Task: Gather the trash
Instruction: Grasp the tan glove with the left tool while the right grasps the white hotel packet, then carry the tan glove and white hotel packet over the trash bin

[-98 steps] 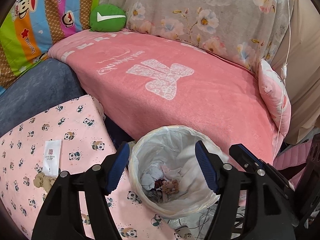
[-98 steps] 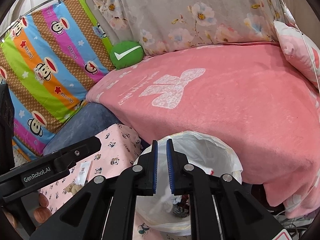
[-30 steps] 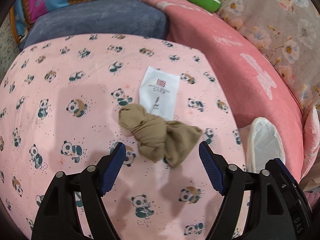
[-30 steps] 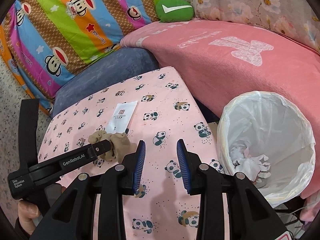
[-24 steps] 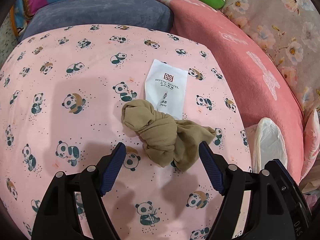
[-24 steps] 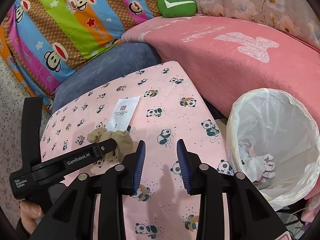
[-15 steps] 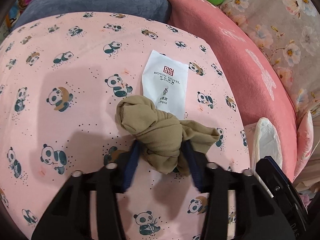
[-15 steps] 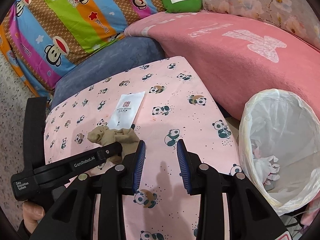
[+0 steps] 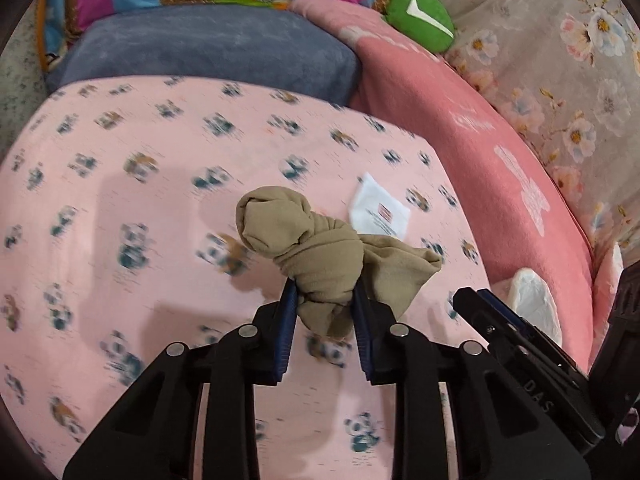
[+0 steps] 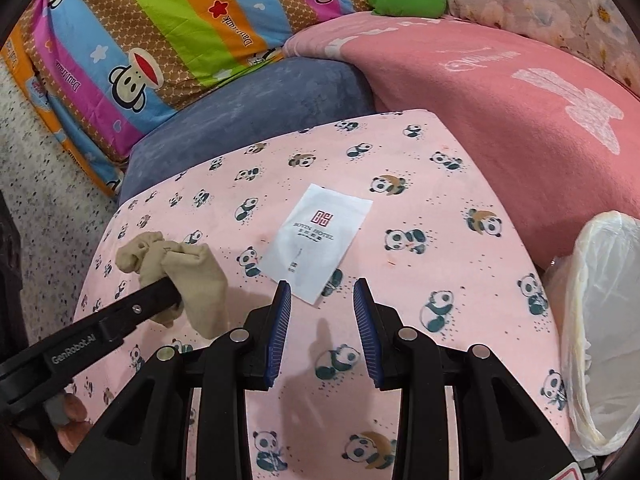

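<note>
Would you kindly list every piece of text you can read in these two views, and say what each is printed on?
"BOYIN HOTEL": white paper sachet on the panda-print cover; the smaller lines beneath are too small to read.
"GenRobot.AI": arm of the left gripper, seen from the right wrist view.
"DAS": black gripper body at lower right of the left wrist view.
"Dau Frank": striped monkey-print quilt, roughly read; other lettering unclear.
Script on the pink blanket: unreadable.

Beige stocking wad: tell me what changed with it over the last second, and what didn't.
The left gripper closed on the wad and lifted it off the panda cloth, to the left of the white packet it had partly covered. The right gripper stays open and empty, now closer to the packet. The packet and the bin haven't moved.
</note>
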A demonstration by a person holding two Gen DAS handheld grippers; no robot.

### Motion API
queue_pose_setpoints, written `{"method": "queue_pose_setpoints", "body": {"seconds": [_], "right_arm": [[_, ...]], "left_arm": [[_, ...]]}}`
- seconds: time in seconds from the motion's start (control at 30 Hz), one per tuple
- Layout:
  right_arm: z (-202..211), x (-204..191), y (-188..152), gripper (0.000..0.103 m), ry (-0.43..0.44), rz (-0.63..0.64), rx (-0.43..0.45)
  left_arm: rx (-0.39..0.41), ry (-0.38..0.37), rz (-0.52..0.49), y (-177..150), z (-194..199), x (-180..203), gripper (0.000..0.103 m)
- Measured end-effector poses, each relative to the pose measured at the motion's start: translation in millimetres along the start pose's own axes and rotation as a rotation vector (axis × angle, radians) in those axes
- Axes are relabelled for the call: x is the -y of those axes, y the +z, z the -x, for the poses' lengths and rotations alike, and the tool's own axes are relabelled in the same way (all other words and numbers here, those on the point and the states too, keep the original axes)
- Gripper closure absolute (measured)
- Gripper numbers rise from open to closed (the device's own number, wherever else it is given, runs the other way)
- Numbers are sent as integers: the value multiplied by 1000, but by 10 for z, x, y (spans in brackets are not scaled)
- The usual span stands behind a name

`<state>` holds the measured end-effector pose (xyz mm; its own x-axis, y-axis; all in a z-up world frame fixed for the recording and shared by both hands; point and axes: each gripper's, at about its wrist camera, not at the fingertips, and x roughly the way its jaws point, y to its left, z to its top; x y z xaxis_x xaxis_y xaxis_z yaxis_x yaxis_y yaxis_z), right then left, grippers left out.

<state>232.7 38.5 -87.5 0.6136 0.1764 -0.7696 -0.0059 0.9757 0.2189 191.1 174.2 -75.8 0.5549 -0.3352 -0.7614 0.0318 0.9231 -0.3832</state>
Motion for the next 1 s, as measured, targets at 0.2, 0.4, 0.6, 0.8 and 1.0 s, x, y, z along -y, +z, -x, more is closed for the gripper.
{"method": "queue_pose_setpoints", "body": {"seconds": [0.2,0.4,0.6,0.8,1.0], "right_arm": [[-349,-206,127,46,-13,-44,-14],[-662,-323,147,43,-69,-77,-69],[-638,-388,101,55,-115,-18,-53],[-468,-397,-54,69,-87,-2,-65],[-127,-241,-199,76,-51,-42,-31]], "left_arm": [[63,155,-46,211,66,-185,77],[87,202,-65,374,17,-268,77],[80,193,-85,395,-43,-245,77],[52,165,-79,277,-93,-172,77],[47,158,-101,133,-24,-10,77]]}}
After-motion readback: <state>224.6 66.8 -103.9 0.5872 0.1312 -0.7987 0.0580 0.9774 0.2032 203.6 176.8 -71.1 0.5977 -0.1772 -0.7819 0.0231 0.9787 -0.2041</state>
